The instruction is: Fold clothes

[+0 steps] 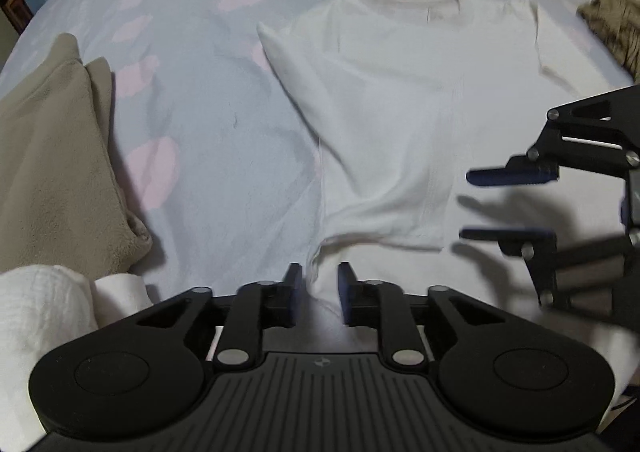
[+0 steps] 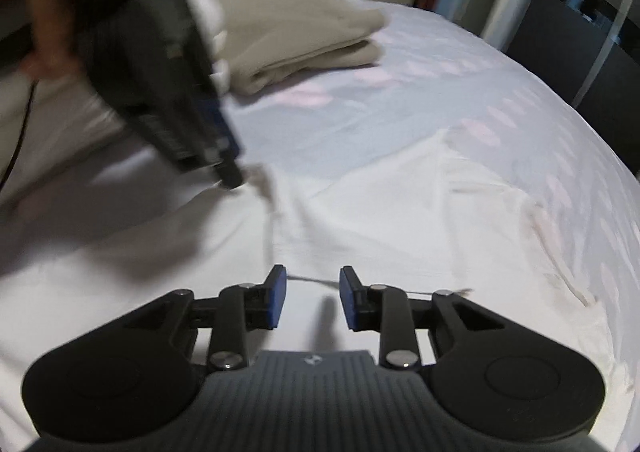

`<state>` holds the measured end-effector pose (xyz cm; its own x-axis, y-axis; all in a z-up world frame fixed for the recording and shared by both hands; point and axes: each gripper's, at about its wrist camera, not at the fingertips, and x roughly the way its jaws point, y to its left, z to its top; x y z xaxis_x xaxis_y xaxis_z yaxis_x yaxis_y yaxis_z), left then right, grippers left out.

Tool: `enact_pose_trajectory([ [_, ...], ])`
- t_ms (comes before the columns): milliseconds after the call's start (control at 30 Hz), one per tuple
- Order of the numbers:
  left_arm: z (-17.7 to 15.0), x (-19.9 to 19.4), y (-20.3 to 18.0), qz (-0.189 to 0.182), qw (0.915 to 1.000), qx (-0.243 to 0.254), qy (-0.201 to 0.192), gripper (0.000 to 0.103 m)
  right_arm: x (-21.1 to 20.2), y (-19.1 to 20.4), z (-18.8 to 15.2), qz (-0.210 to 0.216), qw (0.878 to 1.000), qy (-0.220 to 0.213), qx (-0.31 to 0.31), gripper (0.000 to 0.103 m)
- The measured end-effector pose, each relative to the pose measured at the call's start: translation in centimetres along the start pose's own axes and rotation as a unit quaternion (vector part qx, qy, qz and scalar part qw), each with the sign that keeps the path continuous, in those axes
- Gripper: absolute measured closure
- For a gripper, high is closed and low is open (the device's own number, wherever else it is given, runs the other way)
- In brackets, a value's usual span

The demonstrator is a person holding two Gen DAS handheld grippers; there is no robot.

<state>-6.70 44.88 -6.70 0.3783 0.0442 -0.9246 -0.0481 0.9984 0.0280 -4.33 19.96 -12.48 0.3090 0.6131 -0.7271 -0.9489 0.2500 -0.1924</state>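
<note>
White shirt (image 1: 400, 112) hem bunches between left gripper (image 1: 320, 284) fingers

The left tongs (image 1: 320, 284) point steeply downward, their blue-padded fingers (image 1: 294, 288) parted by a narrow gap with nothing pinched between them. The right tongs (image 2: 312, 298) angle down less steeply, fingers (image 2: 277, 298) spread a little wider and likewise empty. A bare forearm (image 2: 36, 8) carries the left tongs, blurred.
</note>
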Motion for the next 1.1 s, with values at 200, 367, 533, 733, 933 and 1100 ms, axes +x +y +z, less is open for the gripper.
enact_pose_trajectory([
  [200, 1.5, -0.8, 1.0, -0.019, 0.9958, -0.048, -0.076, 0.083, 0.6, -3.7, -0.6, -0.049, 0.996, -0.019, 0.067, 0.072],
  [367, 2.7, 2.1, 0.3, -0.026, 0.9954, -0.035, -0.086, 0.081, 1.9, -6.2, -1.1, -0.055, 0.991, -0.028, 0.116, 0.072],
  [533, 3.7, 5.4, -0.6, 0.016, 0.9979, -0.028, -0.056, 0.081, 4.0, -7.5, -1.8, -0.044, 0.989, -0.008, 0.143, 0.072],
  [733, 3.5, 5.3, -0.7, 0.036, 0.9966, -0.031, -0.067, 0.079, 4.5, -8.0, -2.2, -0.038, 0.987, -0.008, 0.157, 0.069],
  [933, 3.3, 2.9, -1.5, 0.067, 0.9939, -0.022, -0.084, 0.078, 2.1, -8.5, -2.5, -0.045, 0.982, -0.019, 0.182, 0.060],
  [1100, 3.9, 0.2, -3.1, 0.073, 0.9914, -0.049, -0.098, 0.073, -2.1, -8.2, -2.7, -0.056, 0.981, -0.027, 0.184, 0.049],
])
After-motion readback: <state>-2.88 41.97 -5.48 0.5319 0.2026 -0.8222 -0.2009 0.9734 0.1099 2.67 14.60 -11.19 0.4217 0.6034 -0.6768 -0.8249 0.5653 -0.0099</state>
